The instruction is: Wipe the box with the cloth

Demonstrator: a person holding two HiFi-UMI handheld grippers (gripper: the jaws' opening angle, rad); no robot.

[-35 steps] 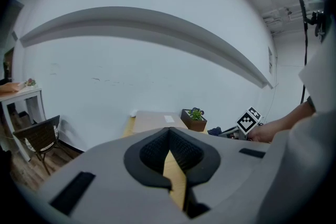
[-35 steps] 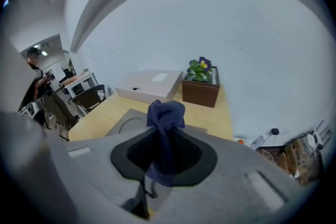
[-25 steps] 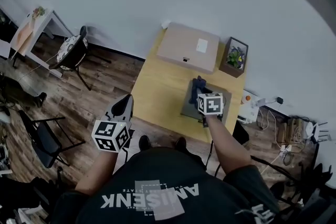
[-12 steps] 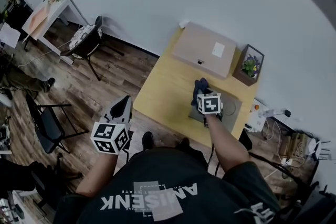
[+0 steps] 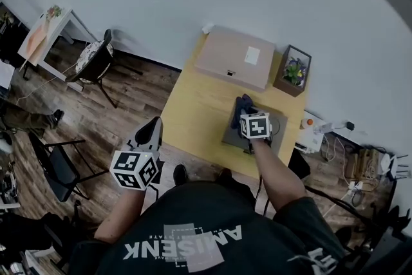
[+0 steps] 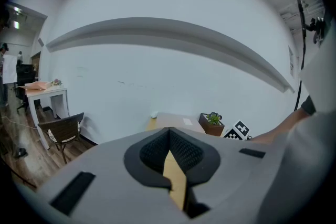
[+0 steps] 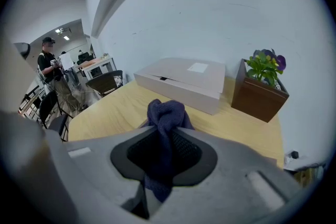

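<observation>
A flat cardboard box (image 5: 232, 58) (image 7: 184, 81) with a white label lies at the far end of the wooden table (image 5: 199, 119). My right gripper (image 5: 244, 114) (image 7: 167, 134) is shut on a bunched dark blue cloth (image 7: 166, 117) (image 5: 243, 105), held over a grey mat (image 5: 273, 132) short of the box. My left gripper (image 5: 149, 133) (image 6: 169, 148) is shut with nothing in it, held off the table's left side above the floor. The box (image 6: 172, 121) shows small and far in the left gripper view.
A brown planter with a flowering plant (image 5: 291, 71) (image 7: 262, 86) stands right of the box. A chair (image 5: 90, 62) and a small white table (image 5: 42, 32) are to the left on the wood floor. A person (image 7: 51, 68) stands far off in the right gripper view.
The head view has swung a little, so the whole scene shifts in the frame. The right gripper stays over the mat with the cloth; the left gripper has barely moved.
</observation>
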